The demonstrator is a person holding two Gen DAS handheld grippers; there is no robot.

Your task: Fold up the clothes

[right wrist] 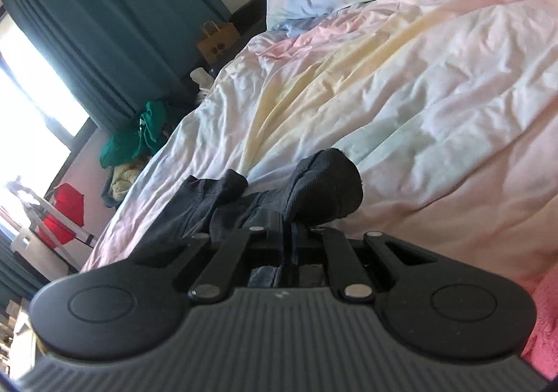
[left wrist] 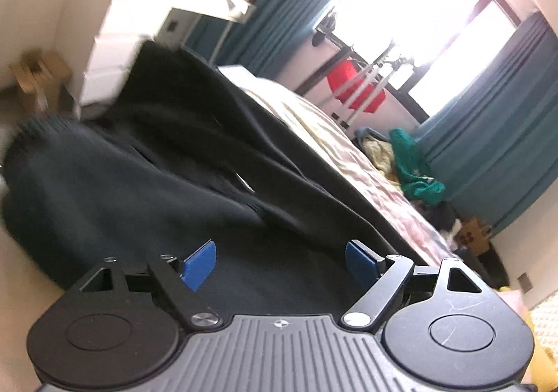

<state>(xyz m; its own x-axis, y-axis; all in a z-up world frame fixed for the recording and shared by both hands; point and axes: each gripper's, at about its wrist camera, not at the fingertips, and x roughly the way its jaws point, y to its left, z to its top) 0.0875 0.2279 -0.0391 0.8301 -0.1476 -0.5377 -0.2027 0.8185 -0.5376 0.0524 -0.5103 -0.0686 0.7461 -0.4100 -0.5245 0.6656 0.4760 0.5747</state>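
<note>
The right tongs (right wrist: 286, 235), low in the middle of their view, are clenched on a bunched ribbed edge of the black garment (right wrist: 314, 182), pinching it thin so that corner can be carried over for a fold. The left tongs (left wrist: 280, 264) stand released, blue fingertips (left wrist: 198, 264) wide apart above the same black garment (left wrist: 157, 165), which sprawls across the left and centre of their view on the bed (left wrist: 348, 155), probably ready to catch another edge.

Garment (left wrist: 146, 161) on duvet (right wrist: 401, 85) — clothes pile (left wrist: 411, 161) beyond
</note>
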